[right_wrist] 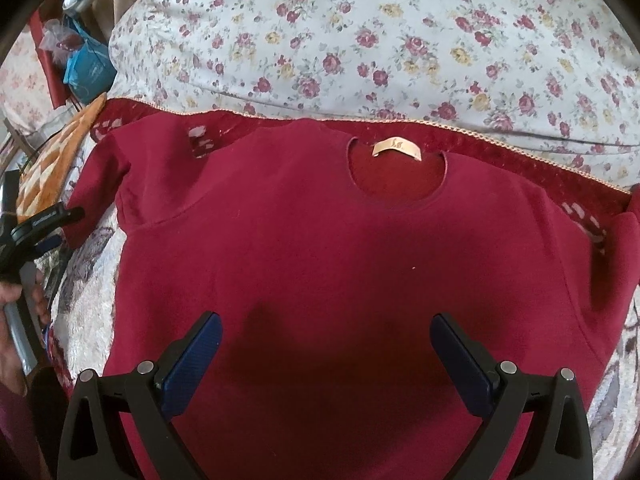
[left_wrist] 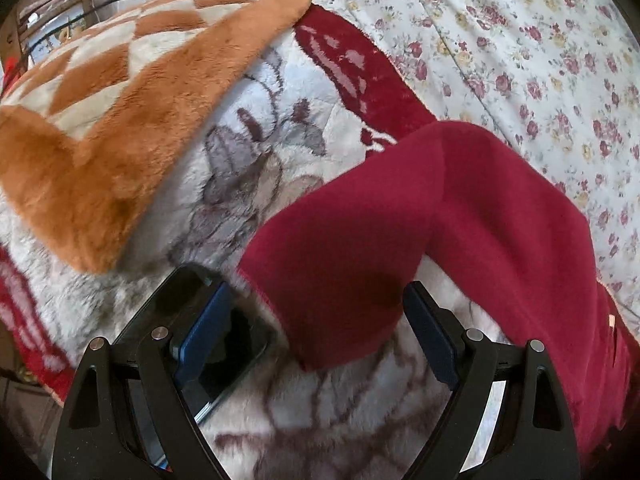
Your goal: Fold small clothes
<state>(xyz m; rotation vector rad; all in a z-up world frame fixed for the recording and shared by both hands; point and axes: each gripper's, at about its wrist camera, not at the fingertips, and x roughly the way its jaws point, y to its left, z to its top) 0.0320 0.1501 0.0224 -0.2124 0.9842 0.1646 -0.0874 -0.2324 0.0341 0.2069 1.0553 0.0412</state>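
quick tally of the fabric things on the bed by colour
red: 1, the sweater
orange and cream checked: 1, the plush mat
white floral: 1, the quilt
white and red plush: 1, the blanket
total: 4

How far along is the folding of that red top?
Done: the red top lies spread flat, neck label up. In hand: the left gripper, jaws open, straddles the sleeve cuff; the right gripper hovers open over the body. Left: every fold.
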